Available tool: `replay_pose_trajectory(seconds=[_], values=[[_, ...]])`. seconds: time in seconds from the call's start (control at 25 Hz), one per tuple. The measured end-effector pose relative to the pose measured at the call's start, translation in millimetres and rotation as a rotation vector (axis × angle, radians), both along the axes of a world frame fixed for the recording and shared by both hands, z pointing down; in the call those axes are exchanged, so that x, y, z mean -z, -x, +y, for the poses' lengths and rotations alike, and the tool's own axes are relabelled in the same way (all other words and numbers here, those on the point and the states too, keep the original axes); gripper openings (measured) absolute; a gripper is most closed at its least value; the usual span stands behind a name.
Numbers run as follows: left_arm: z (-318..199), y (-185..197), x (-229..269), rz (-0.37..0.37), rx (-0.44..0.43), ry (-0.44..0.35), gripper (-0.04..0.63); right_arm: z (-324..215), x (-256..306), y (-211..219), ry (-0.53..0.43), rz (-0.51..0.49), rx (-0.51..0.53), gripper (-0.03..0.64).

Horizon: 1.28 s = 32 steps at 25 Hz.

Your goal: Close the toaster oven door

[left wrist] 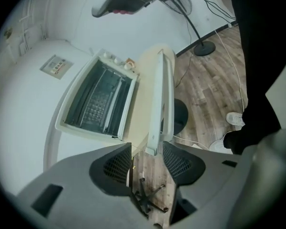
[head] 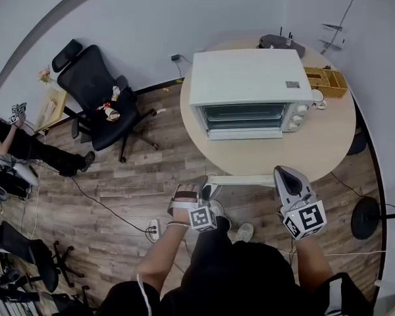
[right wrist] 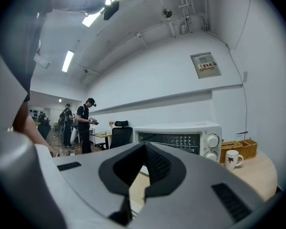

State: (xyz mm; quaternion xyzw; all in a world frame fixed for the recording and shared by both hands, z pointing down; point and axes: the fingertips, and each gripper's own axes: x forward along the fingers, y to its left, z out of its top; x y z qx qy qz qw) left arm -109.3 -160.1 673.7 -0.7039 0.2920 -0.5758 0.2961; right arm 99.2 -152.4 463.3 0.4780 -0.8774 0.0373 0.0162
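A black office chair (head: 99,97) is standing on the wood floor at the left of the head view, and a seated person's legs (head: 33,149) are reaching in from the left edge. On the round surface (head: 316,157), a wooden organiser (head: 327,81) and a white mug (head: 318,97) are sitting just right of the toaster oven (head: 243,78), with a dark antennaed box (head: 281,43) behind it. A long white bar (head: 240,180) is lying along the surface's near edge, between the left gripper (head: 207,191) and the oven. Its end is showing in the gap between that gripper's fingers, which are standing wide apart (contact cannot be judged). The right gripper (head: 281,171) is hovering at lower right, fingers pressed together on nothing.

The oven door (head: 245,134) is showing only as a pale strip along the foot of the front. It seems to be hanging open, but its angle is hard to read.

The oven is sitting at upper centre, its long axis running left to right across the frame and its front facing the lower edge.
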Motion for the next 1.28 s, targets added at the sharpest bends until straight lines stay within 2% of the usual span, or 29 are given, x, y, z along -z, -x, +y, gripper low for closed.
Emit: replay_pose_trajectory(seconds=[0.32, 0.56, 0.64, 0.84, 1.0, 1.28], values=[[-6, 0, -18, -0.093, -0.024, -0.026, 0.186, 2, -5, -2, 0.012, 0.022, 0.018, 0.000], [-2, -1, -29, -0.134, -0.030, -0.011, 0.100, 4, -5, 0, 0.018, 0.032, 0.028, -0.002], [-2, 0, -31, -0.151, -0.027, -0.012, 0.095, 4, -7, -1, 0.019, 0.032, 0.028, -0.001], [-4, -4, -25, -0.138, -0.029, -0.028, 0.054, 3, -12, 0, 0.028, 0.031, 0.030, -0.002], [0, -1, -27, -0.144, -0.018, 0.021, 0.052, 0, -9, 3, 0.021, 0.028, 0.035, -0.001], [-3, -3, -12, -0.130, -0.013, -0.008, 0.046, -9, -7, 7, 0.013, 0.020, 0.043, -0.001]])
